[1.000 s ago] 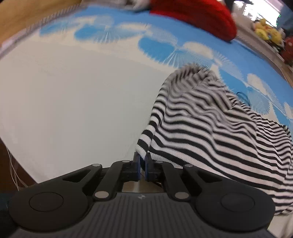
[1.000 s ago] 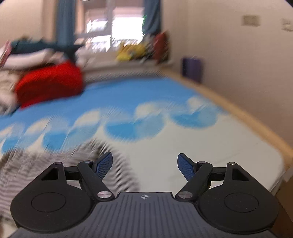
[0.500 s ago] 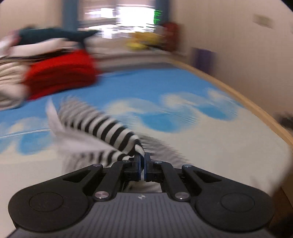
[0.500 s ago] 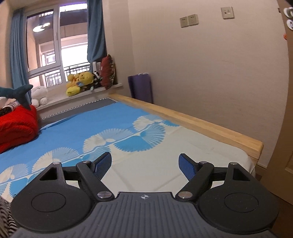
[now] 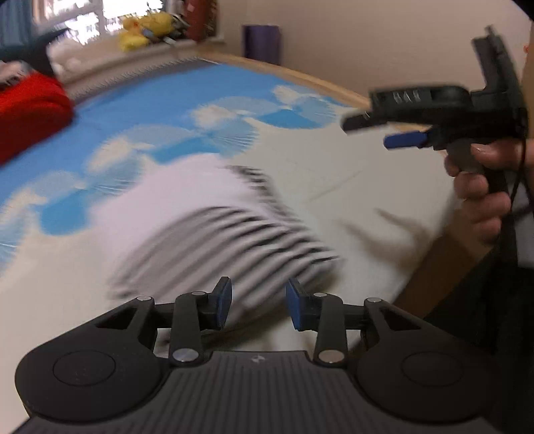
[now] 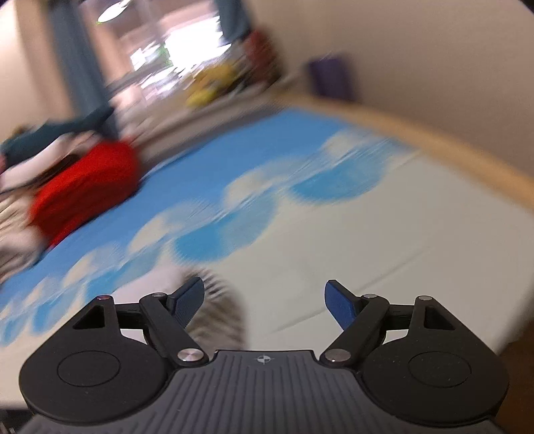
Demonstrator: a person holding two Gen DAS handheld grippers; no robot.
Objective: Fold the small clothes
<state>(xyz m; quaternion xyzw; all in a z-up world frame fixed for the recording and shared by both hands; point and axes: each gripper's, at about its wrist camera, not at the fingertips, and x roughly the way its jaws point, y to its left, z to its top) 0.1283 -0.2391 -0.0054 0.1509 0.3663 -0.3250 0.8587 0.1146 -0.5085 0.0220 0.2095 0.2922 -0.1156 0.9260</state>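
Observation:
A black-and-white striped garment (image 5: 233,230) lies in a blurred heap on the bed, just beyond my left gripper (image 5: 257,305), which is open and empty. Part of the garment also shows in the right wrist view (image 6: 217,317), low and left of centre. My right gripper (image 6: 265,300) is open and empty above the bed. In the left wrist view the right gripper (image 5: 400,132) hangs in the air at the upper right, held by a hand (image 5: 480,197).
The bed sheet (image 5: 173,133) is blue with white fan shapes and plain white near me. A red bundle (image 6: 83,187) lies at the far left. The wooden bed edge (image 6: 434,143) runs along the right, with wall behind. Plush toys (image 5: 150,26) sit on the windowsill.
My left gripper has opened and let go of the striped garment, which has dropped onto the bed. Both views are swinging; the right gripper now looks down toward the bed.

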